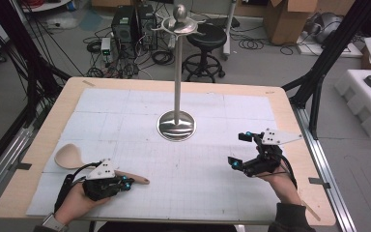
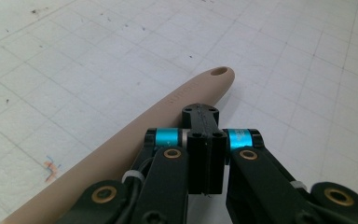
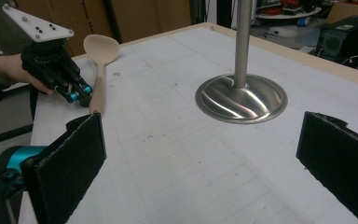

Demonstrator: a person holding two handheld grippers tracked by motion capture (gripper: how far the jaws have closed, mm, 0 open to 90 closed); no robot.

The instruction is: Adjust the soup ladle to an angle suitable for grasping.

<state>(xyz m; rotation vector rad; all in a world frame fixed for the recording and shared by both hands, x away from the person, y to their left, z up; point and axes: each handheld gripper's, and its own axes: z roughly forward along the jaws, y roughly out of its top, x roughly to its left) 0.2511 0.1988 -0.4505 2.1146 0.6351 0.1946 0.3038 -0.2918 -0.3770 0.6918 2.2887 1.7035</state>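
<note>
High view: the left claw [image 1: 125,183] is closed, its two jaws pressed together with nothing between them, resting over the handle of a beige wooden spoon [image 1: 77,159] that lies flat on the worktop [image 1: 38,145]. The spoon's bowl lies beyond and to the left of this claw; the handle end pokes out just to the claw's right. The right claw [image 1: 240,150] is held wide open above bare gridded mat, well apart from the spoon, with the steel stand [image 1: 176,124] ahead of it and to its left.

Left gripper view: the shut jaws sit just beside the spoon handle [image 2: 168,112], which runs diagonally along their left side; the hanging hole at the handle's tip lies just past the jaw tips. Whether the jaws touch the handle cannot be told here. This detail of the hole is lost in the high view.

Right gripper view: the two black pads [image 3: 70,163] stand far apart and empty. Between and beyond them lie the stand's round base [image 3: 241,99] and, farther left, the left claw [image 3: 79,95] over the spoon [image 3: 100,51], whose bowl faces up.
</note>
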